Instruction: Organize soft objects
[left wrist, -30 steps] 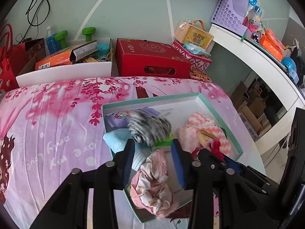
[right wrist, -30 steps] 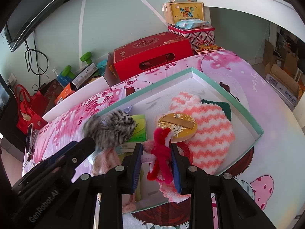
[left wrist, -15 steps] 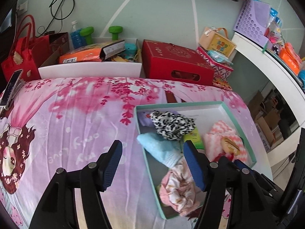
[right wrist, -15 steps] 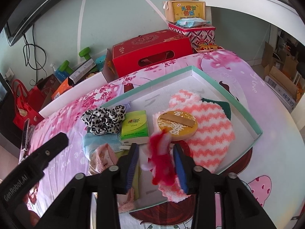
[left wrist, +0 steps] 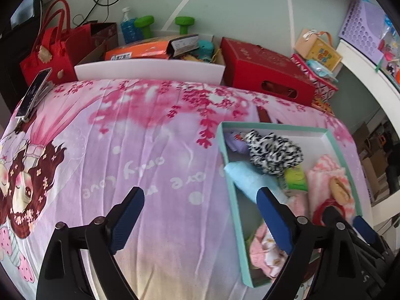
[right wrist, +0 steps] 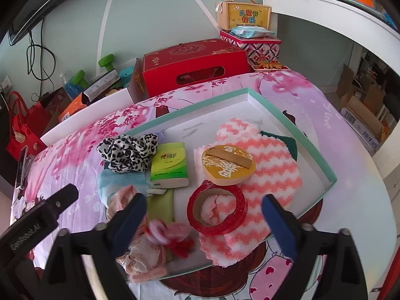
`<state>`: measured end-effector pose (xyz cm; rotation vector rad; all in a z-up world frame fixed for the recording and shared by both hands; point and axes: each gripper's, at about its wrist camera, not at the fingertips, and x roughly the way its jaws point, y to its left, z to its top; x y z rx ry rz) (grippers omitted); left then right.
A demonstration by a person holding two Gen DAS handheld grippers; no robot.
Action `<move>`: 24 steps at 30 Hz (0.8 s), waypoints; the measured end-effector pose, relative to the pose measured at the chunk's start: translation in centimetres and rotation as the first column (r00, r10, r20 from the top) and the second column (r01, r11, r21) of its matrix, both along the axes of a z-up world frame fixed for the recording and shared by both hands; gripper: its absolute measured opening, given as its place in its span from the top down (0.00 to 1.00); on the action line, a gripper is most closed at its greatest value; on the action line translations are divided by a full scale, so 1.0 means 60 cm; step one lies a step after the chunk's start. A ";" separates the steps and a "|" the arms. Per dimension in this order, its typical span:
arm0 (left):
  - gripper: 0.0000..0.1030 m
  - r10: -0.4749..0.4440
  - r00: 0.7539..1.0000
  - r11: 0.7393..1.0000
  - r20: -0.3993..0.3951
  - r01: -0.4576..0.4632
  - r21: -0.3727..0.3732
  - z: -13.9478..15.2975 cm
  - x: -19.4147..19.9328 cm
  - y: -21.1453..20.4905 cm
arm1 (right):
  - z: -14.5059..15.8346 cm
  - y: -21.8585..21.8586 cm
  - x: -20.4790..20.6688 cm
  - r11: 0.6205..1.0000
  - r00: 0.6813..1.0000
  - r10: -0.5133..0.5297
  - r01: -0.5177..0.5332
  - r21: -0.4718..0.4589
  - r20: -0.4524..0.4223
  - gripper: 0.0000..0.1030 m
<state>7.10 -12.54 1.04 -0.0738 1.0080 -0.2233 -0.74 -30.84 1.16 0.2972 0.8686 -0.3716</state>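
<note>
home bedroom, cartoon bedsheet [left wrist: 150,165], gift boxes [right wrist: 192,62], dumbbells [left wrist: 185,23], red tote [left wrist: 50,55]

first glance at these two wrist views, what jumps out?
The shallow teal-rimmed box on the pink cartoon bedsheet, crowded with soft things: a leopard-print scrunchie at its far left, a pink-and-white zigzag fuzzy cloth on the right under a round gold-lidded tin, and a red tape roll in front. Both the left gripper and right gripper stand open and empty, with a blurred red-and-pink piece just below the right one.
</note>
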 end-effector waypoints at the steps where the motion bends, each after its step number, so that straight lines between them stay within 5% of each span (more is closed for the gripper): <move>1: 0.11 0.010 1.000 1.000 -0.012 -0.010 0.006 -0.005 0.002 0.003 | -0.001 0.000 0.001 1.000 1.000 -0.001 0.001 -0.004 -0.003 0.00; 24: 0.10 0.063 0.998 0.991 -0.025 -0.059 0.121 -0.002 -0.024 0.043 | 0.011 0.040 -0.002 0.996 0.998 0.060 -0.062 -0.060 -0.031 0.00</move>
